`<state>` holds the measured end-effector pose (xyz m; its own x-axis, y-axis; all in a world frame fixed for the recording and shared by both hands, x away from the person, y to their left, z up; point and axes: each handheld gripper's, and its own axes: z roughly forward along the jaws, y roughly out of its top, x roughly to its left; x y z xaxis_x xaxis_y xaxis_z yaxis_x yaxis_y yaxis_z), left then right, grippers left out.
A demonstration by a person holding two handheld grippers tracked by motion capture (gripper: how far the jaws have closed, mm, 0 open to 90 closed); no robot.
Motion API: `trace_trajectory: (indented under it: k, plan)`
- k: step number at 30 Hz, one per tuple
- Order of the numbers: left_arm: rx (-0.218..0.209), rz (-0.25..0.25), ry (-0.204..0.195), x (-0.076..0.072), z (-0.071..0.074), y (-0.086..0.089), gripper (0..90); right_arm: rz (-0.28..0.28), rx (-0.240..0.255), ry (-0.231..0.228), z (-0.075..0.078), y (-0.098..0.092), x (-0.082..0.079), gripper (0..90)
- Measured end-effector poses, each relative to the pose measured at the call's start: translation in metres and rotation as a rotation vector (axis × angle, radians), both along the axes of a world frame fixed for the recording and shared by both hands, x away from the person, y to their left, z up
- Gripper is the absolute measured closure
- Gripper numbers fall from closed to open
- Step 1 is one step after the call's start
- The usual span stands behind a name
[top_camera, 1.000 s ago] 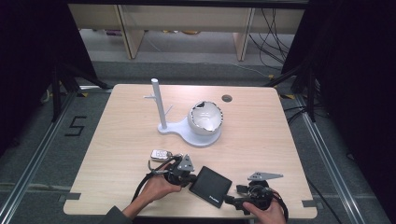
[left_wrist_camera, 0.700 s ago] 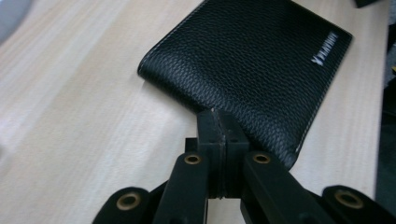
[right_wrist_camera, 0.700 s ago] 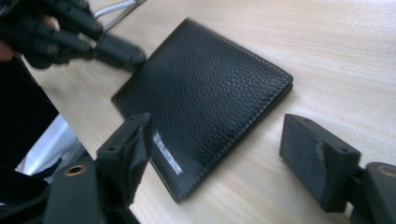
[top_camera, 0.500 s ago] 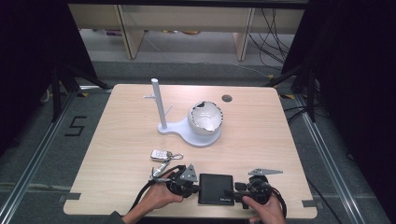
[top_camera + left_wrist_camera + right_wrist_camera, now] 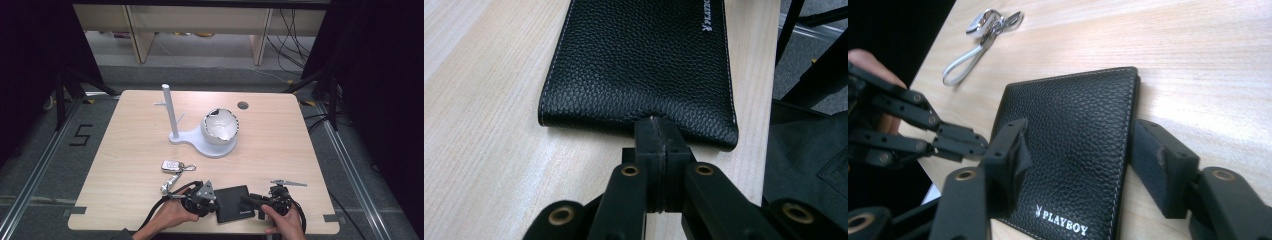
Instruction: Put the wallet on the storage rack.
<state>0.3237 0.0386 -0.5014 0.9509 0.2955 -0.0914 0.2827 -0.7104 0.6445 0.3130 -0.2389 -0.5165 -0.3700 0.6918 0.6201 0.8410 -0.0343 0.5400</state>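
a black grained leather wallet (image 5: pixel 233 203) with pale stitching lies flat at the table's (image 5: pixel 125 150) near edge. the left gripper (image 5: pixel 657 131) pinches its edge; the right gripper (image 5: pixel 1078 150) straddles it, jaws apart. farther off — a key fob (image 5: pixel 171 165), then a white stand (image 5: pixel 200 135) — dark room beyond.

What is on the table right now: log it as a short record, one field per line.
surface: wooden table
wallet: black leather, flat near the front edge
left claw: shut on the wallet's edge
right claw: open, its jaws on either side of the wallet
key fob: behind the wallet, with ring and strap
white stand: mid-table, upright post
bowl: on the stand's base
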Motion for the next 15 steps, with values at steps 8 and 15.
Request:
trace_trajectory:
  k: [8,15]
  plan:
    - [0.021,-0.013,-0.014,0.001,-0.001,0.003,89.1,-0.018,0.180,0.100,-0.001,-0.003,-0.002,65.5]
    - [0.027,-0.012,-0.014,0.000,-0.001,0.003,88.9,0.028,0.130,0.003,0.003,0.002,0.000,70.8]
